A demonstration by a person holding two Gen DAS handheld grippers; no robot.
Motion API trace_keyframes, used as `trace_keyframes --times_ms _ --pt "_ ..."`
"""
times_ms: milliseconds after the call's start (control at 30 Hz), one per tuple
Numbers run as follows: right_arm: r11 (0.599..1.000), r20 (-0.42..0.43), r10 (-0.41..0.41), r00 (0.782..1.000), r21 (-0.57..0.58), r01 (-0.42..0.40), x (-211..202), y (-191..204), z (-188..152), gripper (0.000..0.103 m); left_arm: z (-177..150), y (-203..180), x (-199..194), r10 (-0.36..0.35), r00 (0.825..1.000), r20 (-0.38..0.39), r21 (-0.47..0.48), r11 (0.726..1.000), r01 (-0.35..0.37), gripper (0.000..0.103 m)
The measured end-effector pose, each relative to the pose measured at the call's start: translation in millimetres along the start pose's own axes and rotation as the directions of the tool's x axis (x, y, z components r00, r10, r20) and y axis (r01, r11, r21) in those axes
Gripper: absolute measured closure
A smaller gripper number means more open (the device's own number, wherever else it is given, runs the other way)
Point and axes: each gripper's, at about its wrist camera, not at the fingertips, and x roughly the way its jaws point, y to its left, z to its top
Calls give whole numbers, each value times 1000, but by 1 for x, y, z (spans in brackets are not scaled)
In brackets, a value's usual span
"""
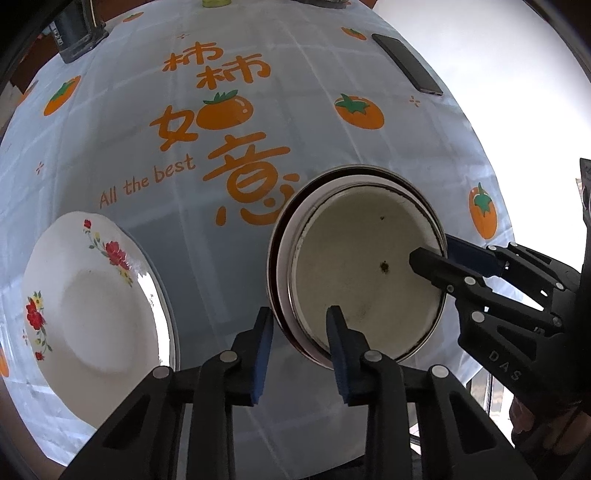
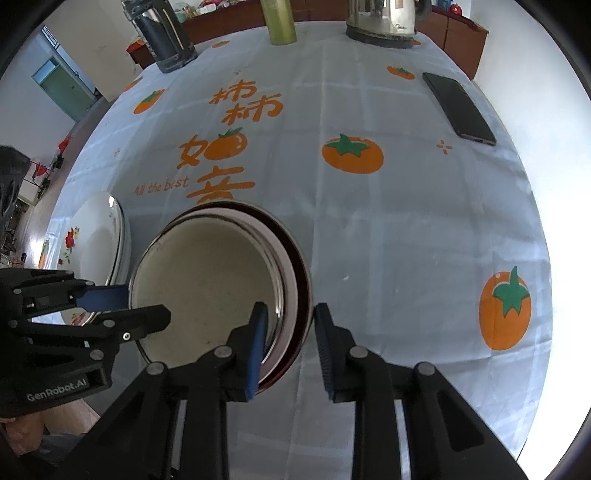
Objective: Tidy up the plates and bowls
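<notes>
a pale blue checked tablecloth (image 2: 369, 240) covers the table, printed with orange persimmons, large orange chinese characters and the words "all the best". a black phone (image 2: 458, 108) lies flat near the right edge, screen dark. along the far edge stand three things, well apart — a dark jar in a black frame (image 2: 162, 33) at the left, a yellow-green cylinder (image 2: 279, 22) in the middle, a steel electric kettle (image 2: 384, 20) on its base to the right. behind them runs a reddish-brown wooden cabinet (image 2: 458, 40) — a doorway shows at far left.
</notes>
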Motion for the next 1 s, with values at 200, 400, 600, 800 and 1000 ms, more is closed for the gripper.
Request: trace_keyframes --times_ms 200,400,600,800,1000 --pt "1000 2 -3 1000 -18 3 -6 6 3 78 -3 4 -8 1 1000 6 -9 1000 -1 72" --pt "999 -7 -6 1000 -45 6 -11 15 6 78 -7 6 -15 -4 1000 9 -17 1000 4 72" --pt "997 -8 -13 1000 -76 13 -16 24 10 78 -12 10 -23 -10 1000 18 -24 1000 10 72" --pt "995 1 -15 1000 -99 15 -23 34 11 78 -17 16 -35 -13 999 34 -34 999 14 72" --pt "991 15 -18 1000 -134 20 -32 49 16 78 -22 26 -48 -9 998 55 -52 999 12 72"
